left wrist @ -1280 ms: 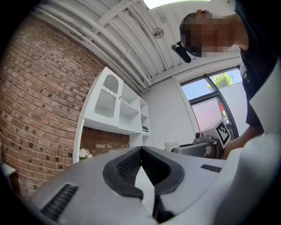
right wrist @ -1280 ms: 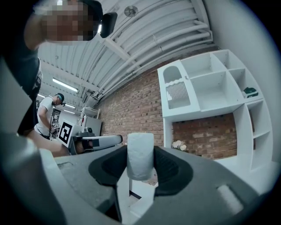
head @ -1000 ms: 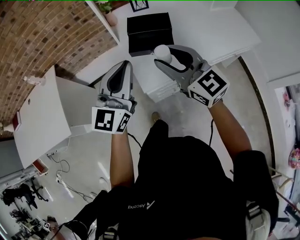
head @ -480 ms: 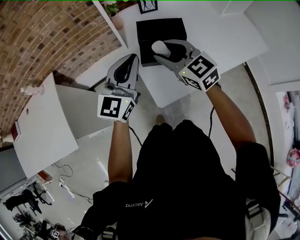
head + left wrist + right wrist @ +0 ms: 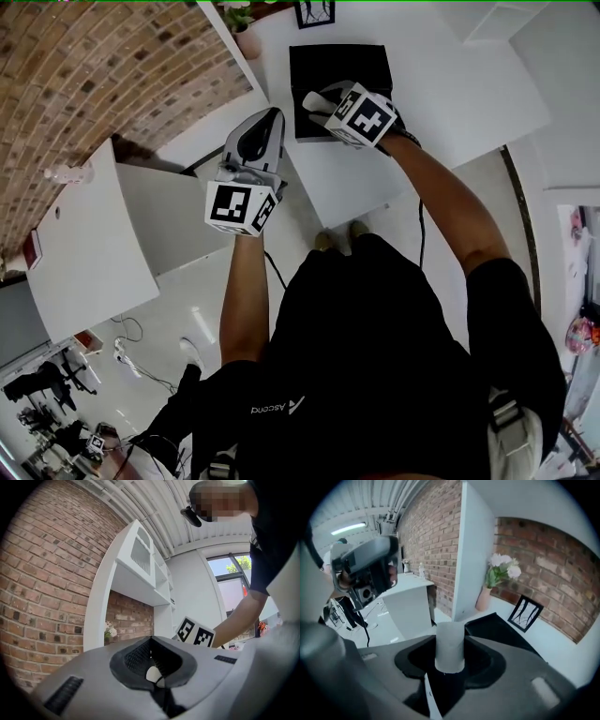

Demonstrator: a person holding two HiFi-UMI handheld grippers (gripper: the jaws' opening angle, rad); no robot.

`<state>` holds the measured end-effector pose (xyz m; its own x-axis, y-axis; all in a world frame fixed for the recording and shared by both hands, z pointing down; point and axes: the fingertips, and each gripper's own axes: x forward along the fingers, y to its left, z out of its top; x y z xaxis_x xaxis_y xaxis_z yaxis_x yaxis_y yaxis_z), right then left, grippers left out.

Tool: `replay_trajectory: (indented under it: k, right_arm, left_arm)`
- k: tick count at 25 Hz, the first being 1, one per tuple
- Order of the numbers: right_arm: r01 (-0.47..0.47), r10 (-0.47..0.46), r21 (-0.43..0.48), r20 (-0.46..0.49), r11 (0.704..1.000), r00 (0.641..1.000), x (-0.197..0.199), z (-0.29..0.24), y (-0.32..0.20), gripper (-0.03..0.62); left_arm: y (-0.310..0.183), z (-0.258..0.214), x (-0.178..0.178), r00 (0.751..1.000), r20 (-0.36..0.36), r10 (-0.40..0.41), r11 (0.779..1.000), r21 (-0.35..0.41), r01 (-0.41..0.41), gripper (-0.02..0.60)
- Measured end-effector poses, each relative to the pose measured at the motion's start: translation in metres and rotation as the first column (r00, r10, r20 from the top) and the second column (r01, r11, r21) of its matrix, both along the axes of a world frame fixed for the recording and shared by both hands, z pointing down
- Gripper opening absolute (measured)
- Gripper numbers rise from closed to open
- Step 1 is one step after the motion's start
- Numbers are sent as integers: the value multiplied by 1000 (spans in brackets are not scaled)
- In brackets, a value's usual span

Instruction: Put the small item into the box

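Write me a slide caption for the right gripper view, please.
Right gripper shut on a white cylinder, the black box just beyond it.

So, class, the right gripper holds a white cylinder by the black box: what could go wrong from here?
1. The jaws of the right gripper clamp only one end of the white cylinder; it might tip or slip out.
2. It sits close to the black box's edge; released there, it could strike the rim and roll across the white table.
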<state>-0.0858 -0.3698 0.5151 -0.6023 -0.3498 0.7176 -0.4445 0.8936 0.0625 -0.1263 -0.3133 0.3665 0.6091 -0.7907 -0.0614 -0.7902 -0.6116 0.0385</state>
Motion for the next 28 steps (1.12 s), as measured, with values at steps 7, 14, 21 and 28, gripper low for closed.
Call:
replay_trajectory:
  k: [7, 14, 21, 28]
  right_arm:
    - [-26, 1, -111, -211, 993, 977, 0, 54, -17, 179]
    - [14, -54, -154, -260, 988, 964, -17, 85, -22, 181]
    - [28, -79, -181, -281, 983, 956, -19, 103, -22, 183]
    - [31, -76, -163, -277, 986, 958, -19, 108, -21, 212]
  left_arm:
    - [-13, 19, -9, 1000, -12, -25, 999, -31, 24, -2]
    - [-17, 34, -16, 999, -10, -35, 997, -69, 34, -2]
    - [-20, 41, -20, 999, -7, -43, 996, -83, 42, -2]
    - [-20, 44, -22, 999, -5, -46, 995, -93, 45, -2]
